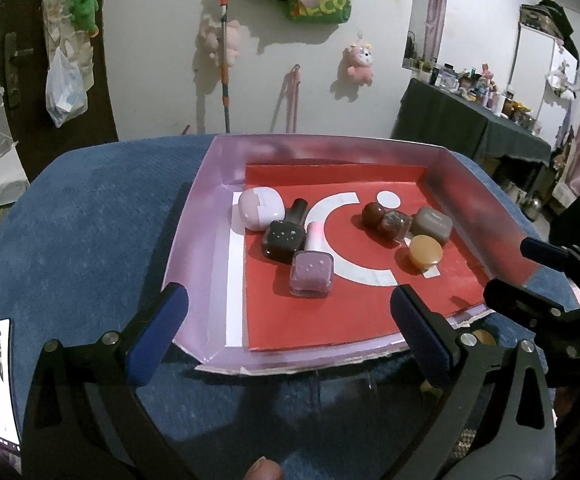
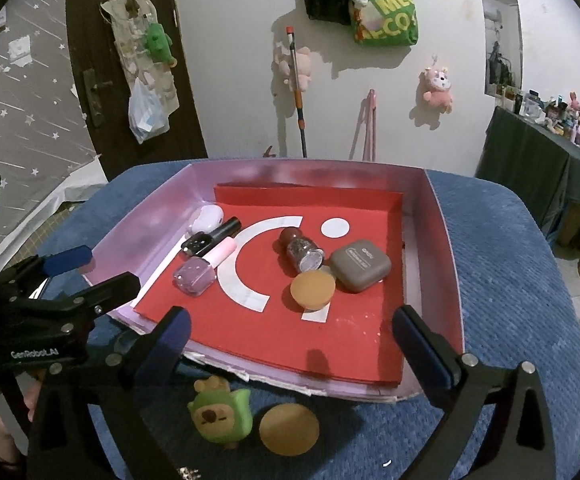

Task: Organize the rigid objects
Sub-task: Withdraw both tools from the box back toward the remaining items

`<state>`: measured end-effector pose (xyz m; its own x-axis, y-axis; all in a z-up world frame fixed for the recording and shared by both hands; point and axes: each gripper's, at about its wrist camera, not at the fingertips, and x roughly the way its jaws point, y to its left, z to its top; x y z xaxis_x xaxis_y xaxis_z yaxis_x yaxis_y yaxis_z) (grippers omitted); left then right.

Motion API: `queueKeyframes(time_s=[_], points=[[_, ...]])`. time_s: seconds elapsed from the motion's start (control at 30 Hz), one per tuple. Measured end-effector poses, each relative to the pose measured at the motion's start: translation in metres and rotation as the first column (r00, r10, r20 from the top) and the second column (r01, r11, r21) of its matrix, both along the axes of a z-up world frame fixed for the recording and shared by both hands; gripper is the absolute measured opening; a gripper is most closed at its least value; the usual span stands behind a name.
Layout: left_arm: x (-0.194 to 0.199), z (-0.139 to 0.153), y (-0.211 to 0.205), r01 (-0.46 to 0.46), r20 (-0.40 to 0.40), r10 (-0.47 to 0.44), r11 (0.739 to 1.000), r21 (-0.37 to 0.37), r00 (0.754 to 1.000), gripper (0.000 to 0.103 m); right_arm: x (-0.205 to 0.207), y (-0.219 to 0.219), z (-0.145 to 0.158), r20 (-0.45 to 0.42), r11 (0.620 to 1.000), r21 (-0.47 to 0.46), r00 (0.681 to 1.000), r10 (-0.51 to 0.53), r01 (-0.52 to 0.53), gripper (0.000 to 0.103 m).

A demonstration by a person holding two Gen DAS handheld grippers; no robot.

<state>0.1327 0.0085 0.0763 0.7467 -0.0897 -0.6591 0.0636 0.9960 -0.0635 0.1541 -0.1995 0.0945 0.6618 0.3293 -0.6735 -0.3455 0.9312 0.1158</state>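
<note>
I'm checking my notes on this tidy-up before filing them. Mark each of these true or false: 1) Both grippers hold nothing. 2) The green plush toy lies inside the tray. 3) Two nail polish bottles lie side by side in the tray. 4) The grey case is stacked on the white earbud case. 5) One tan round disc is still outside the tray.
1) True: the left gripper and right gripper stand open and empty.
2) False: the green plush toy sits on the blue cloth, outside the tray.
3) True: the black nail polish and purple nail polish lie together.
4) False: the grey case lies apart from the white earbud case.
5) True: a tan disc lies beside the toy.
</note>
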Motion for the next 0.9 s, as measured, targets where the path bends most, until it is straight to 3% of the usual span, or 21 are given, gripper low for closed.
queueKeyframes(time_s=[0.9], points=[[-0.035, -0.006, -0.010, 0.013, -0.017, -0.013, 0.999, 0.030, 1.000, 0.103, -0.050, 0.000, 0.002, 0.015, 0.999, 0.023, 1.000, 0.025, -0.025, 0.103]])
